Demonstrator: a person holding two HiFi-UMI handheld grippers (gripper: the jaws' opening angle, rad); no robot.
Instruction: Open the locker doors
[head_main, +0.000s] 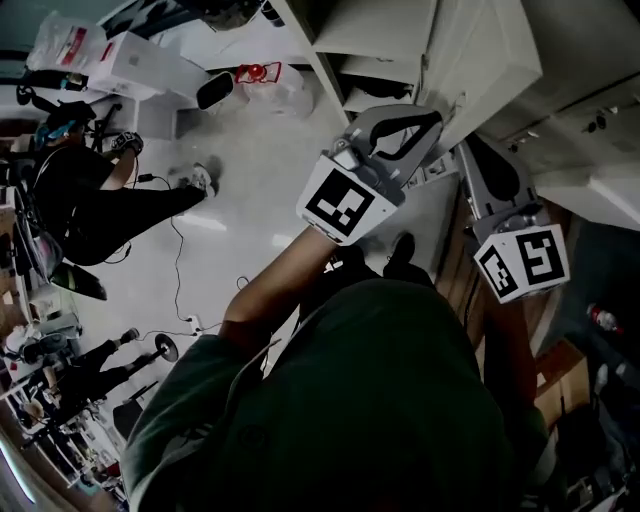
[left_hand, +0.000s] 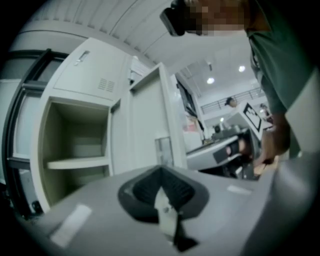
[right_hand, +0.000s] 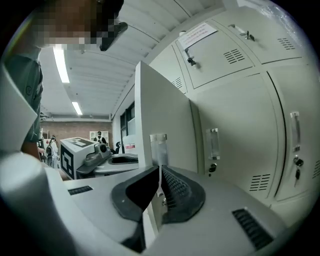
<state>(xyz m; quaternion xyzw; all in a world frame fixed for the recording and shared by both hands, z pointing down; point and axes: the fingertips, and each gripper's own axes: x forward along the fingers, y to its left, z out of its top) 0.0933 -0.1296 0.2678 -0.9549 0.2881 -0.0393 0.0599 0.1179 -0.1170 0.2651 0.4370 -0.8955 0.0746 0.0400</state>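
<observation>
A grey locker door (head_main: 485, 60) stands swung open; in the left gripper view this door (left_hand: 147, 125) hangs beside an open compartment (left_hand: 75, 145) with one shelf. My right gripper (right_hand: 160, 172) is shut on the door's (right_hand: 162, 115) free edge just below its small handle (right_hand: 159, 145). From the other side, my left gripper (left_hand: 161, 175) is shut on a pale strip in line with the same edge, under the handle (left_hand: 163, 150). In the head view the left gripper (head_main: 432, 118) and right gripper (head_main: 478, 150) both meet the door's lower edge.
Closed lockers (right_hand: 240, 140) with handles and key locks fill the right. A person in black (head_main: 90, 200) crouches on the floor at left, near white boxes (head_main: 130, 60), a red object (head_main: 258, 72) and trailing cables (head_main: 180, 280).
</observation>
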